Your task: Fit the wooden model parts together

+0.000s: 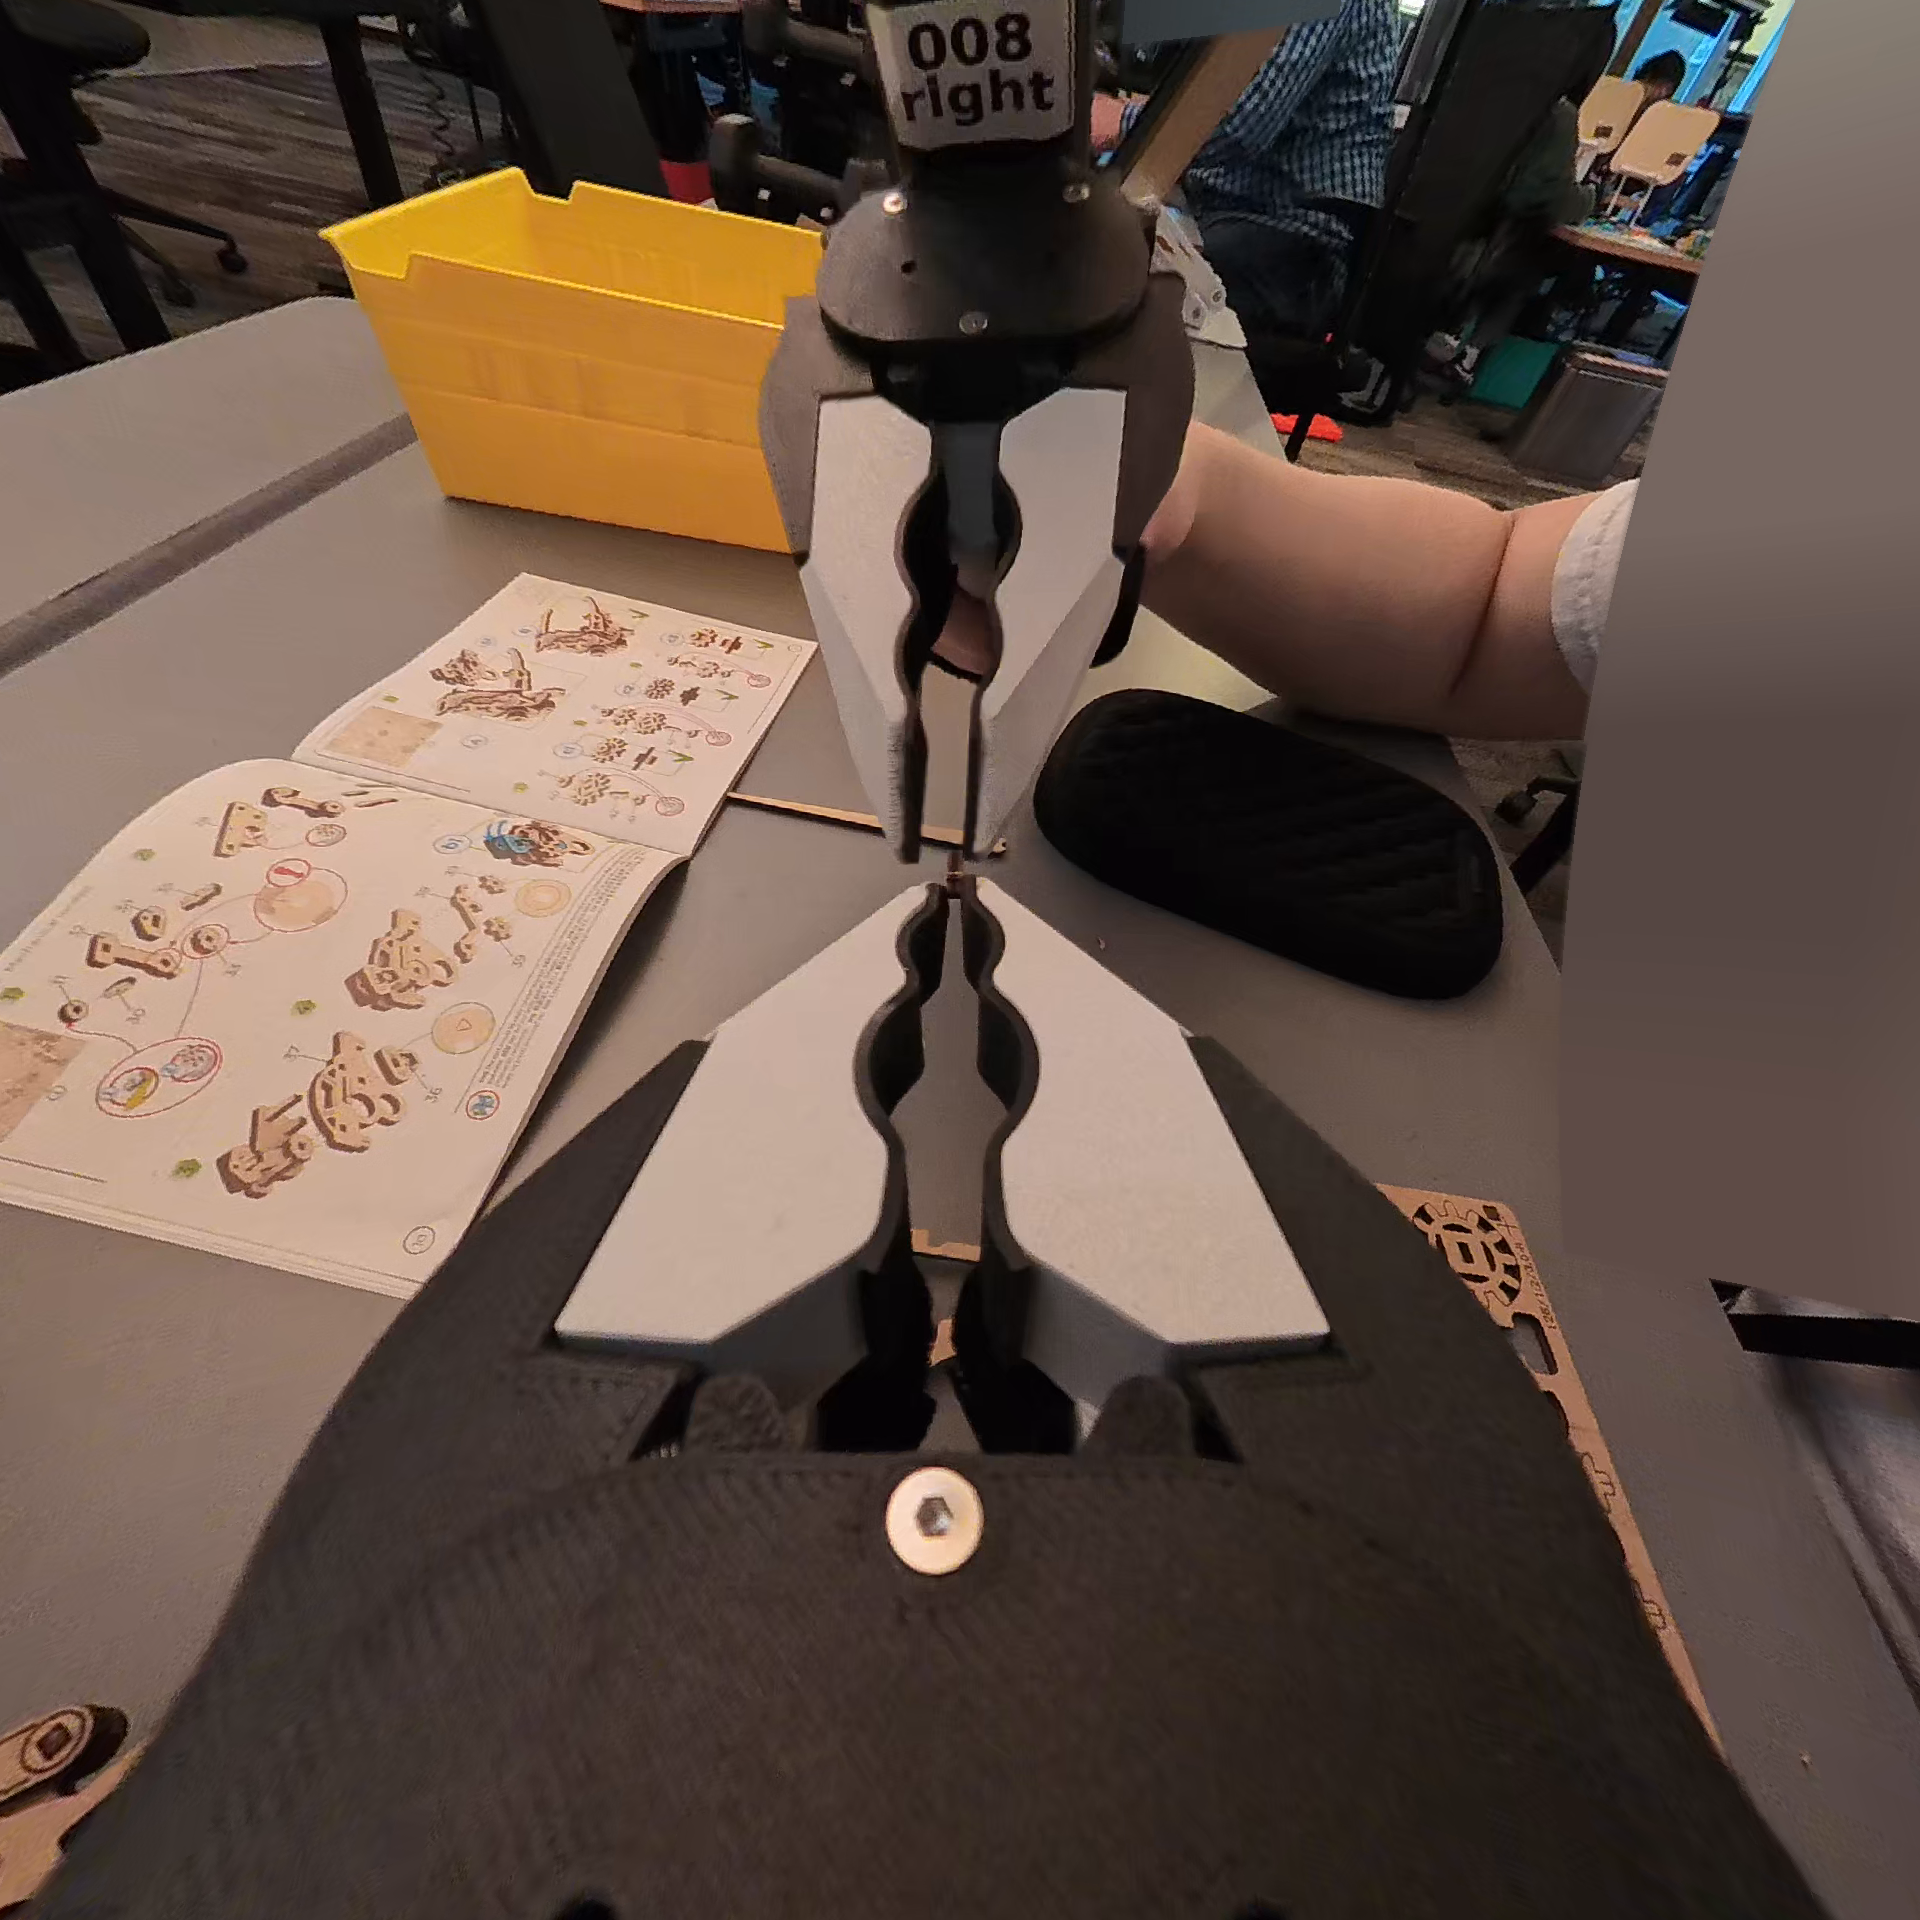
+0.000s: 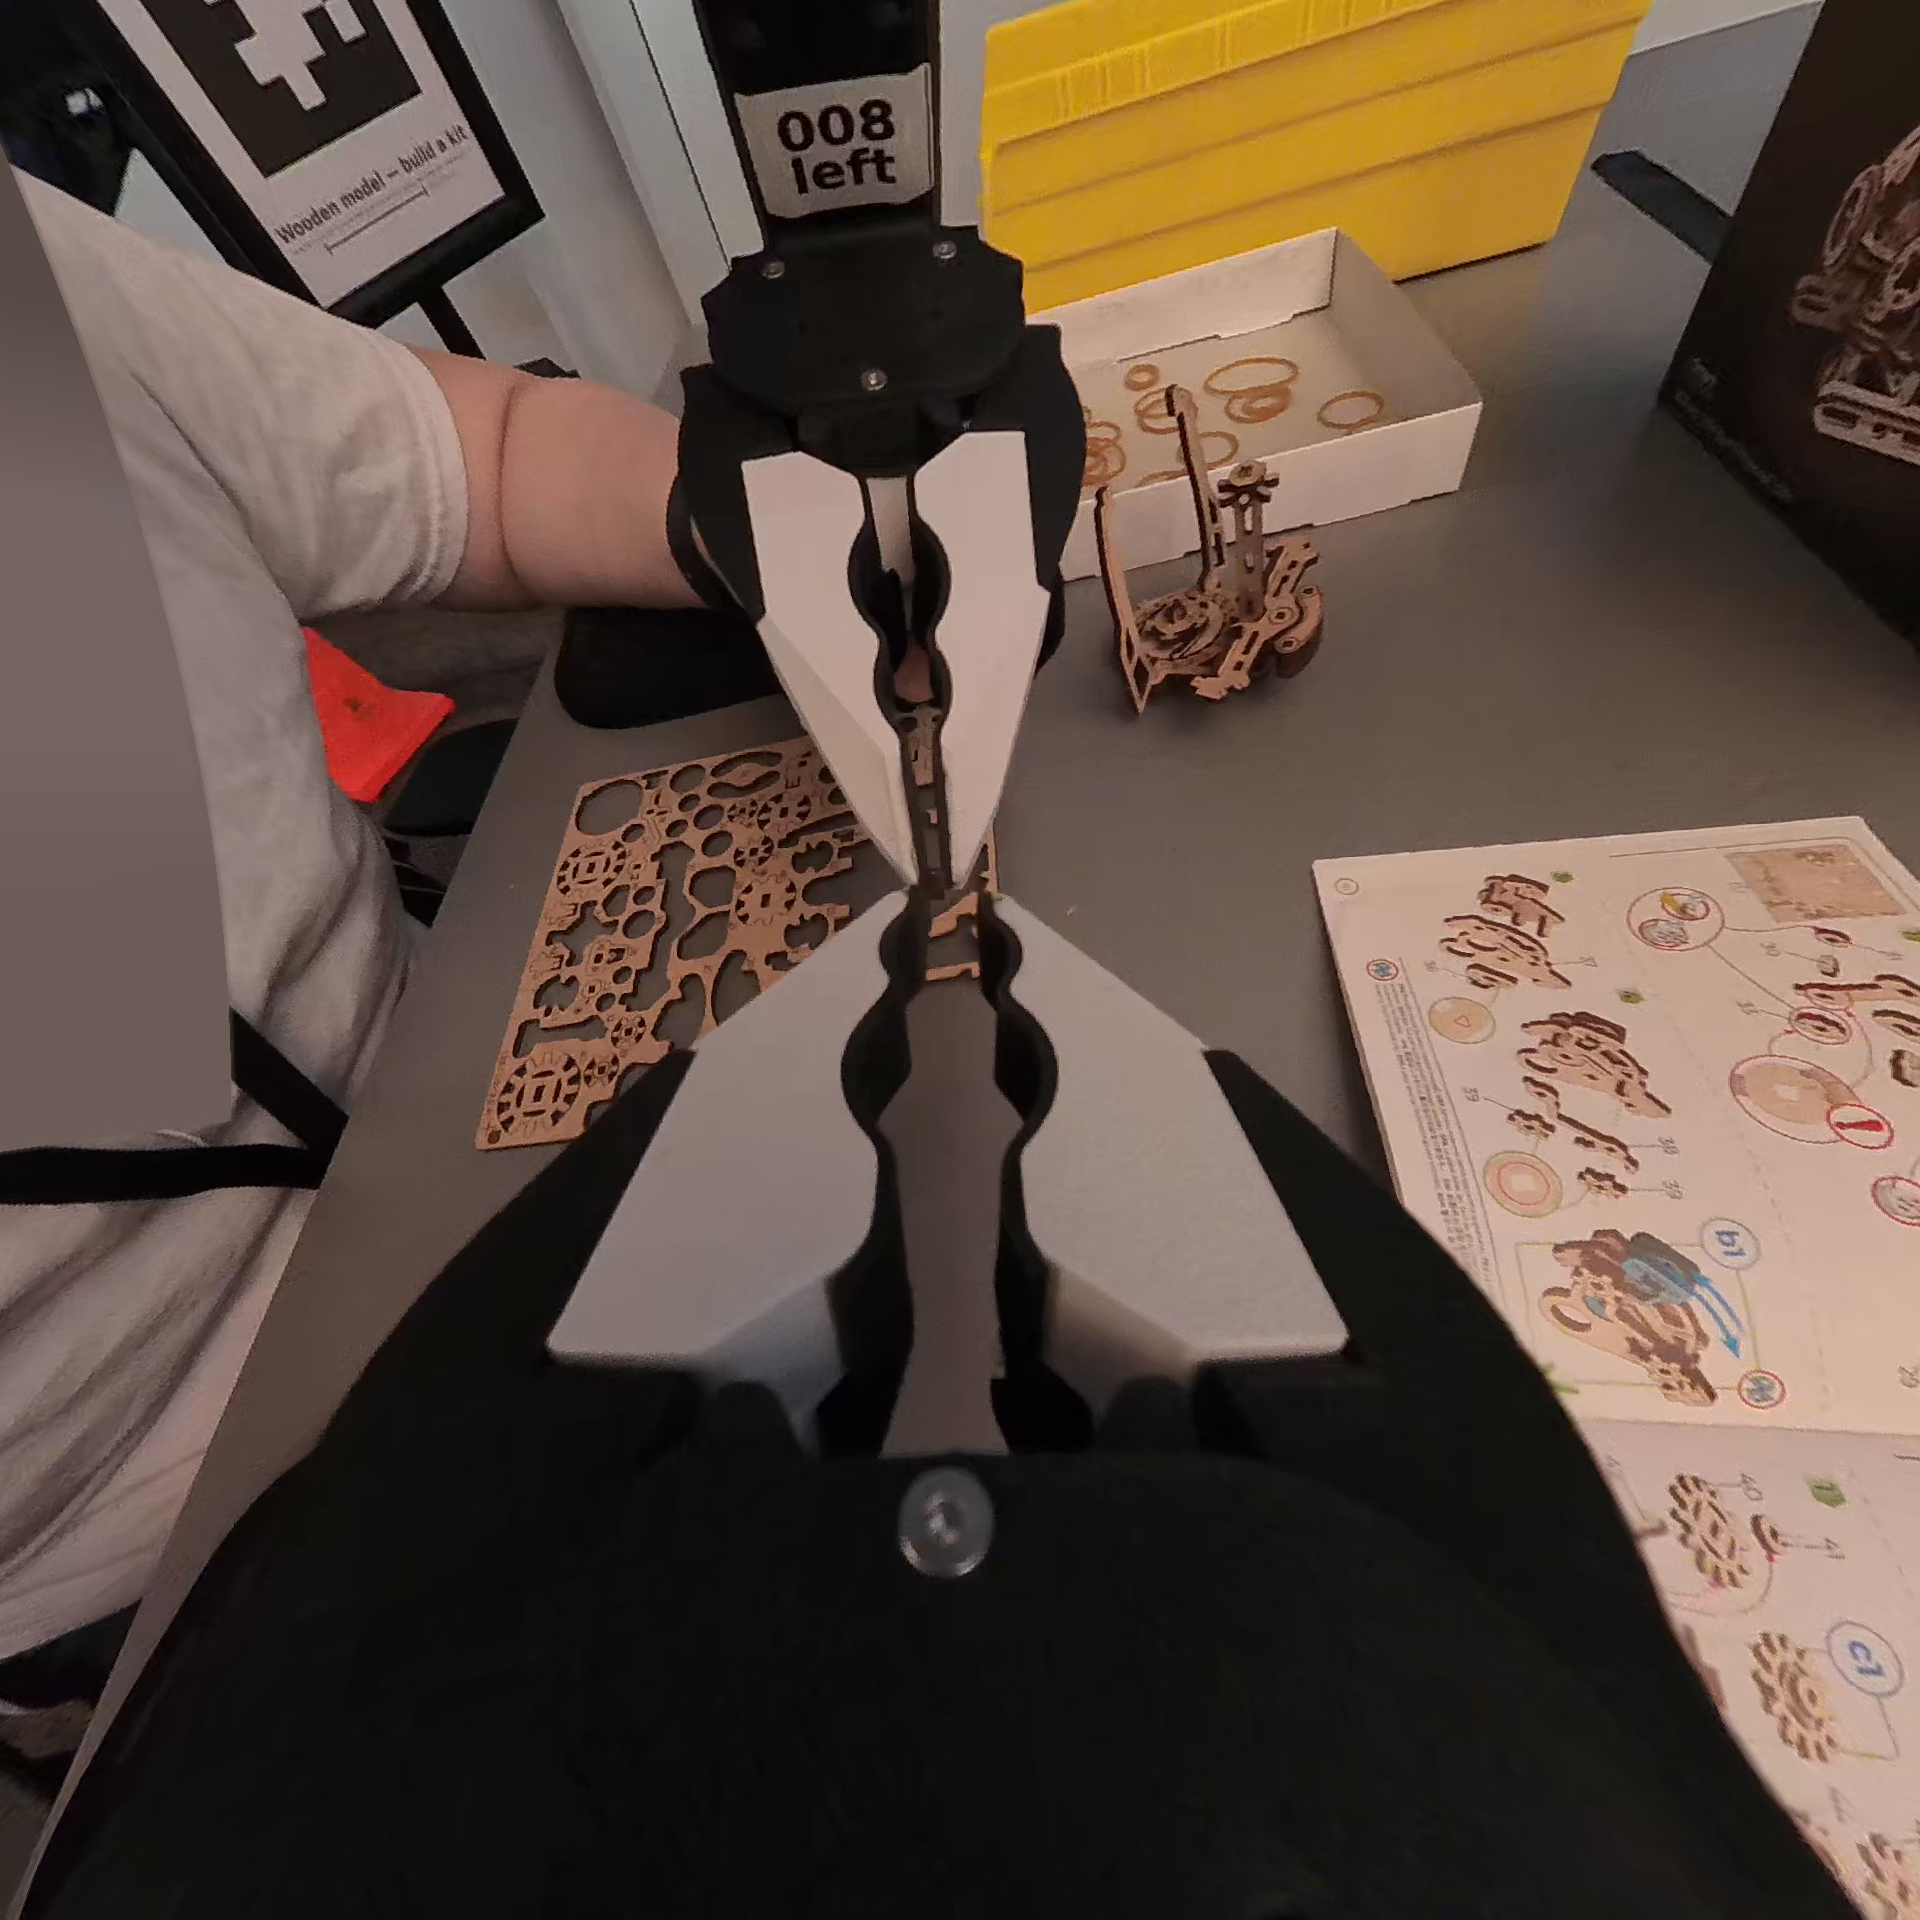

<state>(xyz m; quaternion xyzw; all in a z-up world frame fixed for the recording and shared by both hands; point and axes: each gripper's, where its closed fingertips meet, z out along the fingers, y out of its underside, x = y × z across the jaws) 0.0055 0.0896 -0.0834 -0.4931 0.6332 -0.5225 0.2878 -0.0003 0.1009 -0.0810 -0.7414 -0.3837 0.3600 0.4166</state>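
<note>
My two grippers meet tip to tip above the grey table (image 1: 312, 436). My left gripper (image 1: 951, 896) is shut on a thin, dark wooden strip with holes (image 2: 925, 800), seen edge-on in its own view. In the right wrist view the left gripper (image 2: 935, 873) comes down from the top. My right gripper (image 2: 948, 920) stands with its jaws a narrow gap apart, around a small tan wooden piece (image 2: 951, 935) at its tips, which touches the strip's end. In the left wrist view the right gripper (image 1: 942, 847) comes from the top.
An open instruction booklet (image 1: 312, 987) lies left. A yellow bin (image 1: 582, 353) stands behind it. A black pad (image 1: 1268, 842), a punched-out wooden sheet (image 2: 665, 935), a part-built wooden model (image 2: 1216, 613), a white box of rings (image 2: 1382, 416) and a person's arm (image 1: 1351, 603) are close by. Left and right tips are no more than a few centimetres apart.
</note>
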